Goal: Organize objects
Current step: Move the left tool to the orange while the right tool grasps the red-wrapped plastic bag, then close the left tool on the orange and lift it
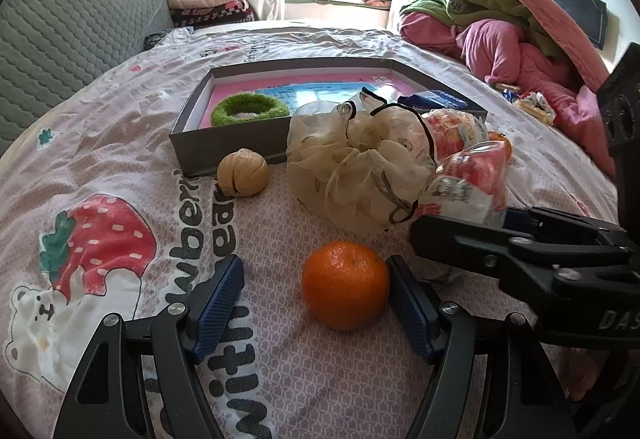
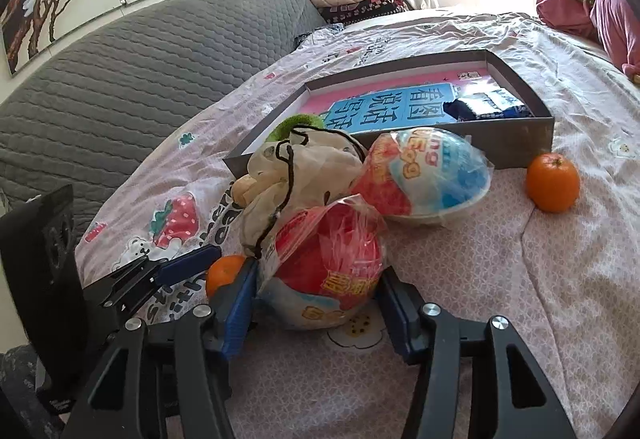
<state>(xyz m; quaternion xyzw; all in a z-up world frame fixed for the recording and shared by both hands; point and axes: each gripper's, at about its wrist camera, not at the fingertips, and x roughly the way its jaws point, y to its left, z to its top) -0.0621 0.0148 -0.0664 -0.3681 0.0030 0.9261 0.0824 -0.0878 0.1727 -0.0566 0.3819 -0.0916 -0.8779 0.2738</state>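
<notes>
Grey box (image 1: 224, 155) sits mid-bed. Your right gripper (image 2: 316, 303) is pinching the red toy egg (image 2: 324, 275) near it. Your left gripper (image 1: 316, 303) is spread around the orange (image 1: 346, 285). Next, squeeze and lift.

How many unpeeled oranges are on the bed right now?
2. One orange lies between the open left gripper fingers; the second orange sits by the grey box's near corner. Others may be hidden behind the packets.
</notes>
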